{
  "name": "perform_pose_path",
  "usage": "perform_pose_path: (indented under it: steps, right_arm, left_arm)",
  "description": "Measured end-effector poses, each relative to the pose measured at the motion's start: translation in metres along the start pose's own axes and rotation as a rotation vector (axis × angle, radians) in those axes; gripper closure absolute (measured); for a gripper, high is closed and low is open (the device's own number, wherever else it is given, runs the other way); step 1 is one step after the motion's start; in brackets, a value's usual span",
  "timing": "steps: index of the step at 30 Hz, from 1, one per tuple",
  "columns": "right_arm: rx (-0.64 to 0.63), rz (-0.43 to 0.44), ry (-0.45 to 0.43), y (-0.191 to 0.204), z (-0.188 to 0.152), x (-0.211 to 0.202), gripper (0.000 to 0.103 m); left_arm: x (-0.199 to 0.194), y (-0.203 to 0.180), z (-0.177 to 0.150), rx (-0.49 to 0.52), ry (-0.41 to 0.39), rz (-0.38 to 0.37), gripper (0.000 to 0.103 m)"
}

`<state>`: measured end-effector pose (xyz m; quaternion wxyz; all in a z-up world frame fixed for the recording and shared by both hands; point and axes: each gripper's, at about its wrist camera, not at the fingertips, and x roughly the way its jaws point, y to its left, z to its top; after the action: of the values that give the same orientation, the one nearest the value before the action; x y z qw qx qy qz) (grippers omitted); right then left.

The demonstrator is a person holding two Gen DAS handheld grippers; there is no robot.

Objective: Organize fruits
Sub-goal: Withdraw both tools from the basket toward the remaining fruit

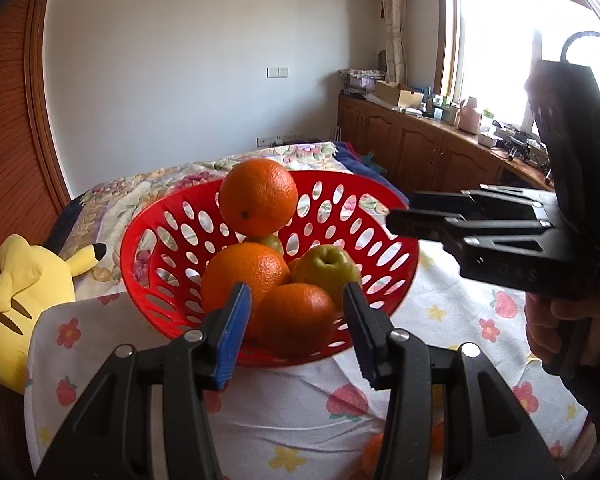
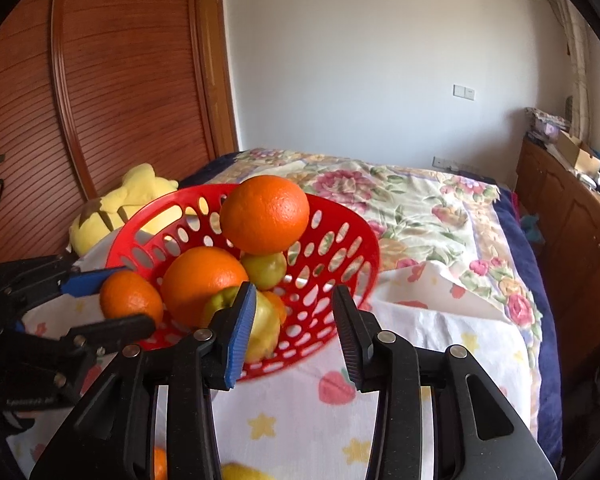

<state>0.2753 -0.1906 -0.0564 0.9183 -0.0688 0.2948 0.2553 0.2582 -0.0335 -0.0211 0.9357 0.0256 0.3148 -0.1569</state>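
A red perforated basket [image 1: 172,216] [image 2: 340,240] stands on the white fruit-print cloth. It holds stacked oranges, the top orange [image 1: 258,200] [image 2: 265,214] highest, with a large orange [image 1: 246,276] [image 2: 200,280] and green apples [image 1: 326,270] [image 2: 265,270] below. My left gripper [image 1: 296,320] [image 2: 112,300] is shut on a small orange [image 1: 296,318] [image 2: 131,298] at the basket's near rim. My right gripper [image 2: 294,320] [image 1: 396,212] is open and empty, close to the basket's right side.
A yellow plush toy [image 1: 24,292] [image 2: 116,204] lies left of the basket. More fruit [image 2: 236,472] lies on the cloth under the grippers. A flowered bedspread [image 2: 420,208] lies behind, wooden cabinets [image 1: 420,140] stand right, a wooden wardrobe [image 2: 100,80] left.
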Motion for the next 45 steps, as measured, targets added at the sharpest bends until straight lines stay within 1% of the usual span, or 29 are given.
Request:
perform_pose_path:
  steps: [6,10,17,23,28,32,35,38,42,45]
  right_arm:
    - [0.023,-0.004,-0.017,0.004,-0.018,-0.028,0.055]
    - [0.02,-0.018,-0.022,0.013,-0.033,-0.044,0.051]
    - [0.03,-0.021,-0.002,0.025,-0.063,-0.059,0.048]
    - [0.038,-0.019,0.025,0.036,-0.086,-0.062,0.046]
    - [0.049,-0.017,0.052,0.039,-0.1,-0.058,0.04]
    - [0.057,-0.022,0.071,0.039,-0.109,-0.053,0.037]
    - [0.064,-0.023,0.088,0.038,-0.113,-0.048,0.037]
    - [0.067,-0.026,0.094,0.037,-0.117,-0.045,0.034]
    - [0.062,-0.037,0.105,0.037,-0.116,-0.04,0.03]
    - [0.058,-0.054,0.116,0.035,-0.115,-0.035,0.029]
  left_arm:
    - [-0.025,-0.006,-0.01,0.008,-0.027,-0.003,0.046]
    - [-0.039,-0.011,-0.02,0.013,-0.031,0.004,0.044]
    - [-0.063,-0.019,-0.045,0.01,-0.035,-0.008,0.042]
    - [-0.074,-0.023,-0.073,0.002,-0.023,-0.002,0.042]
    - [-0.076,-0.024,-0.091,-0.023,-0.006,-0.013,0.042]
    - [-0.076,-0.025,-0.105,-0.036,0.007,-0.021,0.042]
    - [-0.078,-0.026,-0.111,-0.037,0.01,-0.018,0.042]
    - [-0.08,-0.026,-0.114,-0.05,0.008,-0.025,0.042]
    - [-0.08,-0.027,-0.119,-0.063,0.007,-0.035,0.042]
    - [-0.08,-0.028,-0.121,-0.062,0.014,-0.039,0.042]
